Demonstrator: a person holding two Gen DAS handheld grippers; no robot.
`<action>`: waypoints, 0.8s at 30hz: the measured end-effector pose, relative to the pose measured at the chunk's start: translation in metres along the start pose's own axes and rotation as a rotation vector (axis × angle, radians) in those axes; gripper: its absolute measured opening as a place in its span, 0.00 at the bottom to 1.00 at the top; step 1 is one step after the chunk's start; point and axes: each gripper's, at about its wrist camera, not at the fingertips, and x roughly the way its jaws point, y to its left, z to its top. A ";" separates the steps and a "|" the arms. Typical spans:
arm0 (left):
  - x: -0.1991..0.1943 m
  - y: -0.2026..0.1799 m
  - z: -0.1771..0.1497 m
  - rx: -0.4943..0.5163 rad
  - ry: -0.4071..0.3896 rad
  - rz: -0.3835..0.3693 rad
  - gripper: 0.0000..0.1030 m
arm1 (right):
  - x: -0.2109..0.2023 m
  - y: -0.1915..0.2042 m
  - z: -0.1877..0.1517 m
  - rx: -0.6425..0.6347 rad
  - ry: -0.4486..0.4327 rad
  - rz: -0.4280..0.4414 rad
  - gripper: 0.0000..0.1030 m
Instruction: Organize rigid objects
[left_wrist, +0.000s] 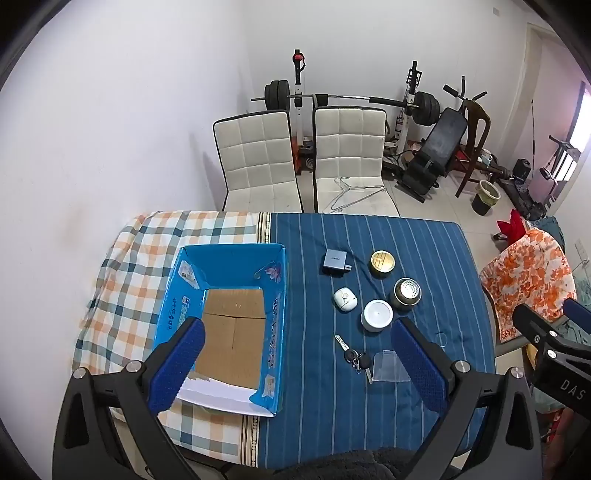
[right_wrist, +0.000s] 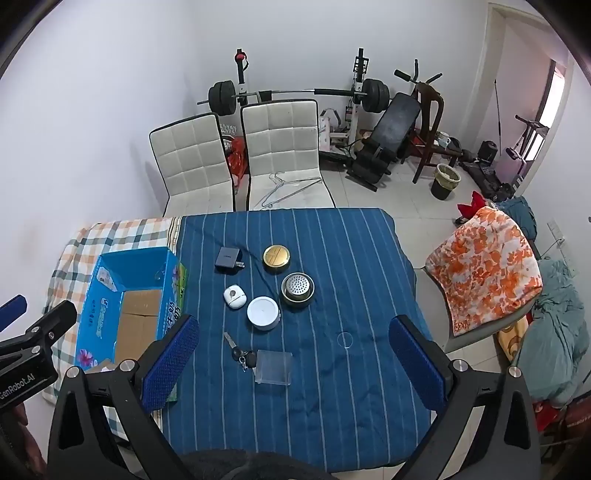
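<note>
The left claw is hovering above the desk with its blue pads spread wide and nothing between them; the right claw is hanging the same way, spread and gripping nothing. Below them the rigid objects are sitting on the blue striped cloth: a grey charger with its prongs showing, a round gold tin just beside it, a white earbud case, a white round container near a dark cup with a perforated metal top, and a bunch of keys lying just beside a clear plastic square box. In the left wrist view that clear box is partly hiding behind the right pad. A faint clear ring is hard to make out. Left of the group, the blue cardboard box is standing open on the checked cloth, showing only its brown floor; its near corner is being covered by a claw pad in both views. Beyond the desk, two white chairs are standing, one carrying a wire hanger.
</note>
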 end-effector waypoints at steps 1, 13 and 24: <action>0.000 -0.001 0.000 0.006 -0.008 0.013 1.00 | 0.000 0.000 0.000 0.000 0.001 0.000 1.00; -0.007 -0.003 0.008 0.006 -0.036 0.012 1.00 | -0.008 0.000 0.004 -0.001 -0.015 -0.003 1.00; -0.029 -0.008 0.015 0.010 -0.058 0.008 1.00 | -0.031 0.010 0.017 0.001 -0.032 0.039 1.00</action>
